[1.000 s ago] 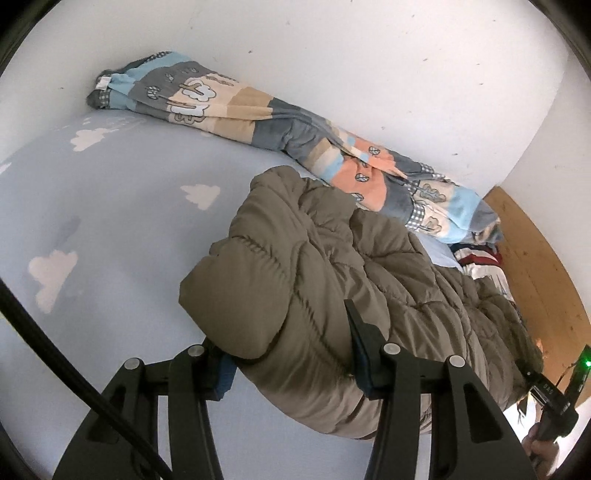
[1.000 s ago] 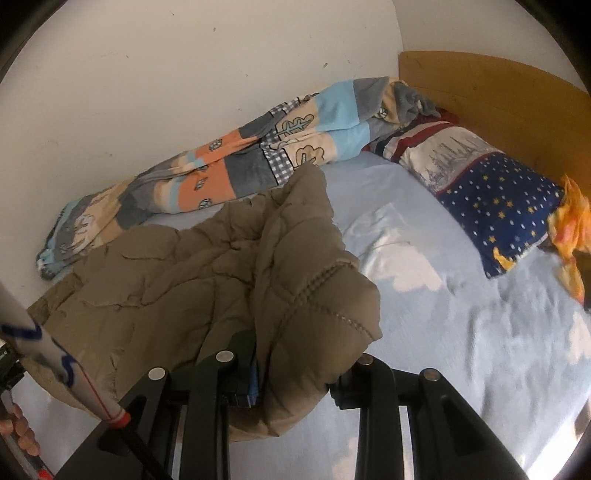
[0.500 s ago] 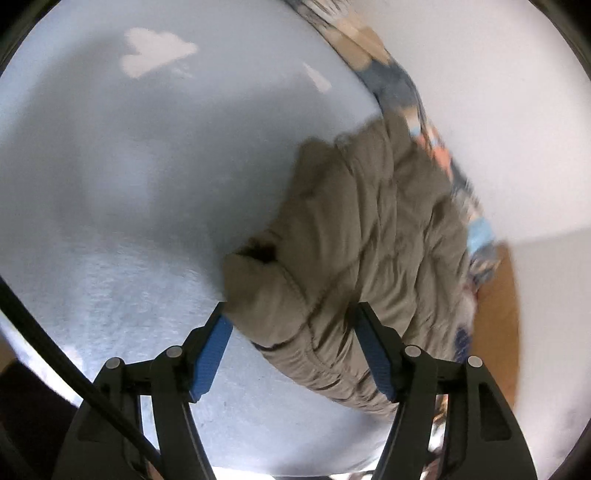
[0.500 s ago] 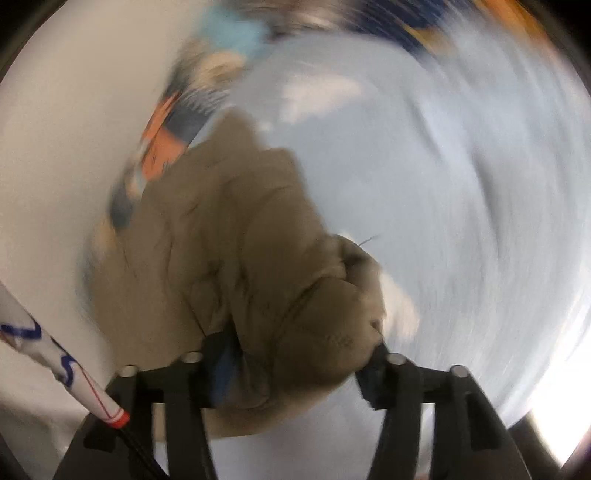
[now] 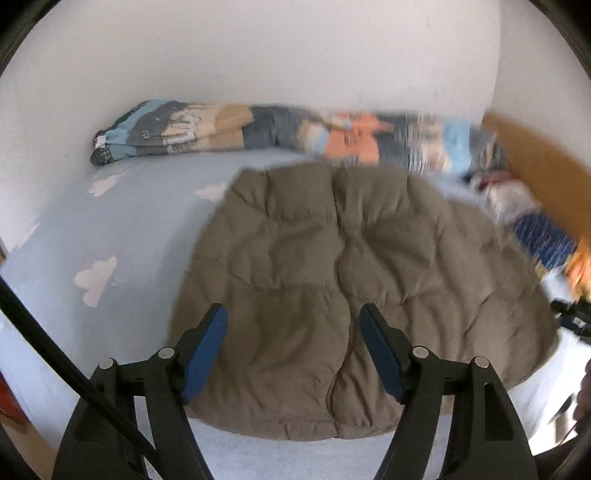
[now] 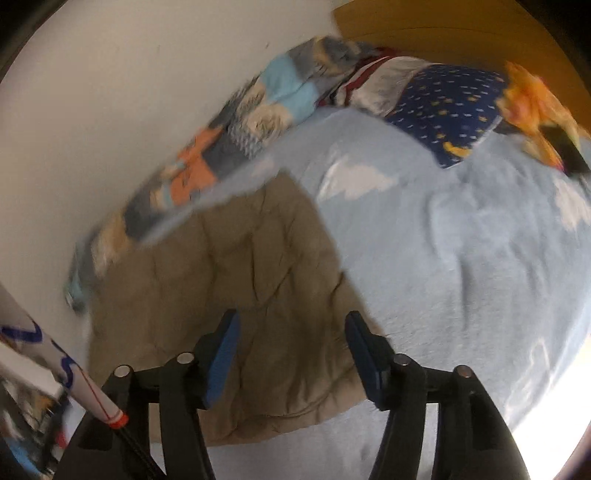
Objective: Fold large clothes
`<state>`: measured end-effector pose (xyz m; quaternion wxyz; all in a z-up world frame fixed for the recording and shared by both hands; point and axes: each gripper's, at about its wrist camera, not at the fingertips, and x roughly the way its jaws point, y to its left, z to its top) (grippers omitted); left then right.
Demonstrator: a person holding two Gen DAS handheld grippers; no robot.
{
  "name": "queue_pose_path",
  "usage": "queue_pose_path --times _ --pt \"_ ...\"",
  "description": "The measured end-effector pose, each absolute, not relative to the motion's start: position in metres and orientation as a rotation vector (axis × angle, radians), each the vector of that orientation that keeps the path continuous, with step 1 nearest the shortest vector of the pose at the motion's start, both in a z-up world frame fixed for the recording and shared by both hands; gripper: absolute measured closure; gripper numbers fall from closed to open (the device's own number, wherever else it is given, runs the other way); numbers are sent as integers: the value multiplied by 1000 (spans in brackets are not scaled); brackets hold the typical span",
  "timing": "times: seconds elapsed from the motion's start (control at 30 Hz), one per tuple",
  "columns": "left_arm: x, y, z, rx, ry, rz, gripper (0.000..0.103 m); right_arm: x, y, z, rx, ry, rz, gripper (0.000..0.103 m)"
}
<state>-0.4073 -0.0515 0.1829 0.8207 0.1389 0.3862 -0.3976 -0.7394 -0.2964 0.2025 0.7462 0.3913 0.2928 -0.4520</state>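
An olive quilted puffer jacket (image 5: 332, 288) lies spread flat on the light-blue bed sheet (image 5: 122, 229). It also shows in the right wrist view (image 6: 258, 302). My left gripper (image 5: 293, 350) is open and empty, its blue pads (image 5: 205, 350) hovering above the jacket's near hem. My right gripper (image 6: 291, 358) is open and empty above the jacket's near right corner. Both views are motion-blurred.
A rolled patchwork blanket (image 5: 288, 136) lies along the white wall behind the jacket. A navy starred pillow (image 6: 450, 110) and an orange cloth (image 6: 532, 99) sit by the wooden headboard (image 6: 443, 33). Bare cloud-print sheet (image 6: 461, 240) stretches right of the jacket.
Both grippers held bunched jacket fabric a second ago. They have let go and opened, and the jacket now lies spread flat on the bed. Both cameras have pulled back and swung.
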Motion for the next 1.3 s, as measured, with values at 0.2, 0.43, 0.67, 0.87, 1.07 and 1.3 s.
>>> queue_pose_path --times 0.2,0.43,0.67,0.87,1.07,1.3 --pt "-377 -74 139 315 1035 -773 25 -742 -314 140 985 774 -997 41" --pt "-400 -91 197 259 773 -834 25 -736 -301 188 795 688 -1095 41" --pt "-410 -184 187 360 798 -942 25 -649 -302 201 638 673 -905 41" --pt "-406 -222 159 505 858 -896 25 -597 -306 170 572 829 -907 40" --pt "-401 -234 141 560 888 -881 21 -582 -310 150 521 921 -930 39" --pt "-411 -211 164 522 842 -879 21 -588 -303 174 518 842 -946 39"
